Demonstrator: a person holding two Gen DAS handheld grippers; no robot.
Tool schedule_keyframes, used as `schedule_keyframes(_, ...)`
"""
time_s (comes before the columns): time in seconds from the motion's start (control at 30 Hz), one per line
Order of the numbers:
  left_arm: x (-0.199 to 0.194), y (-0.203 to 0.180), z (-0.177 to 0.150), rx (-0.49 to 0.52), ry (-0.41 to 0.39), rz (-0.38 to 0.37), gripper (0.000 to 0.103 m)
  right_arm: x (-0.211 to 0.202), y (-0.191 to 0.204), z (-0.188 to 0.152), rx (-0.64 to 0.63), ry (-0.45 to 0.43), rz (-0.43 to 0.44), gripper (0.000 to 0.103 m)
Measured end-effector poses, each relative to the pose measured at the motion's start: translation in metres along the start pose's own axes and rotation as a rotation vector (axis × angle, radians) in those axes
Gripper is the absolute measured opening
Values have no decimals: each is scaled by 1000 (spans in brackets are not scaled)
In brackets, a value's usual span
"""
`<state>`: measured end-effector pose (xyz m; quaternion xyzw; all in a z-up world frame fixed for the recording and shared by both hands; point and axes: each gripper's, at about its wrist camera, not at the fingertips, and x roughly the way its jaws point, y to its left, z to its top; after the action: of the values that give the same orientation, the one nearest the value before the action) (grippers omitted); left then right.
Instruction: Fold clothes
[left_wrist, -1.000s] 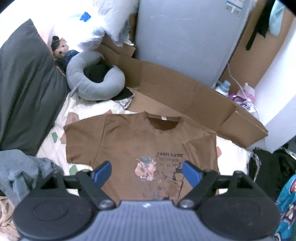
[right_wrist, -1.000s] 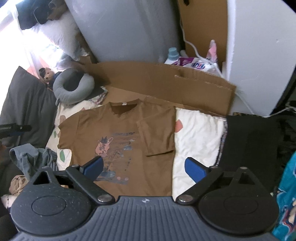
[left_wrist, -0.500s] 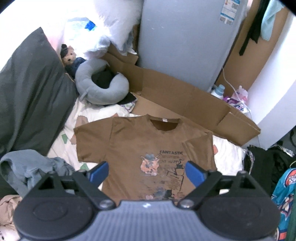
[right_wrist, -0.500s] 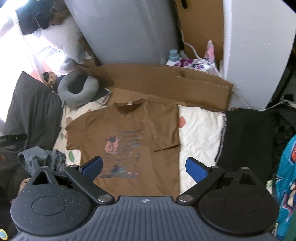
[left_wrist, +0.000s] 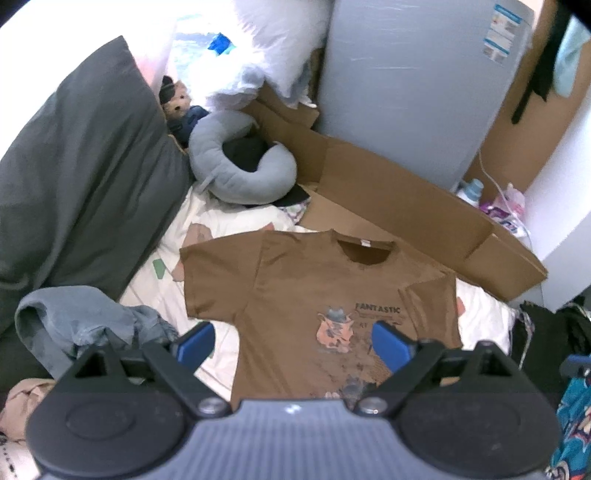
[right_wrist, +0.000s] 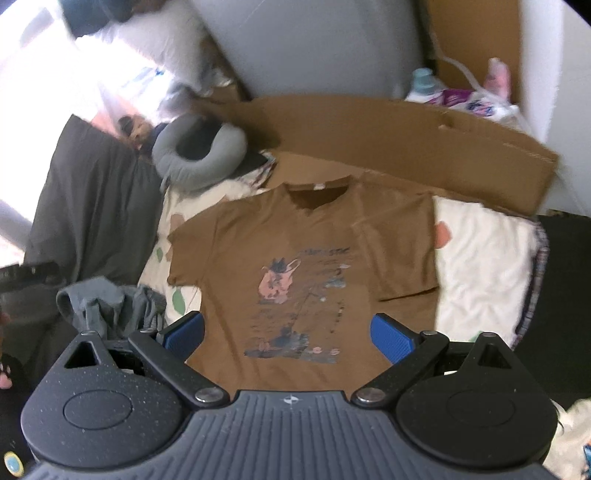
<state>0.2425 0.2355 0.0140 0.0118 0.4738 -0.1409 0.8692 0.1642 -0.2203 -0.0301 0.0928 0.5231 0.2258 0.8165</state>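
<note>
Lying flat on a white patterned bedsheet, a brown T-shirt spreads face up with its collar toward the far cardboard and its printed picture near the middle. In the left wrist view, a dark grey pillow fills the left side, with a crumpled grey garment below it and a grey neck pillow beyond. The left gripper hangs above the near part of the shirt, its blue pads spread wide with nothing between them; its left pad sits over the sheet just beside the shirt's left edge, its right pad over the print. The shirt's left sleeve lies spread out flat, while its right sleeve is folded inward over the chest. Further right stand a tall grey panel and a white wall.

In the right wrist view, which is somewhat blurred, the same grey garment lies at the left, then the shirt fills the middle. The right gripper hovers over the shirt's lower half, jaws wide and empty, the left pad at the shirt's left edge and the right pad over its right side. White sheet and a black cloth lie to the right.
</note>
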Motion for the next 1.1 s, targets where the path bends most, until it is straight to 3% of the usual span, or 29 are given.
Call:
schedule_keyframes(0.2,28,4,-16,36,-40,-18,93,48,6,2,-61,50,14,99)
schedule_keyframes(0.53,88,13,-47,36,-93,-56,93,131,0,7,-52,89,36,99)
schedule_keyframes(0.83,147,25,-66,30,-52,-32,93,191,4,3,-63,102,122,99)
schedule_keyframes(1.1,182,34,-81,14,-30,-33,93,234,-11,0,2,113,91,99)
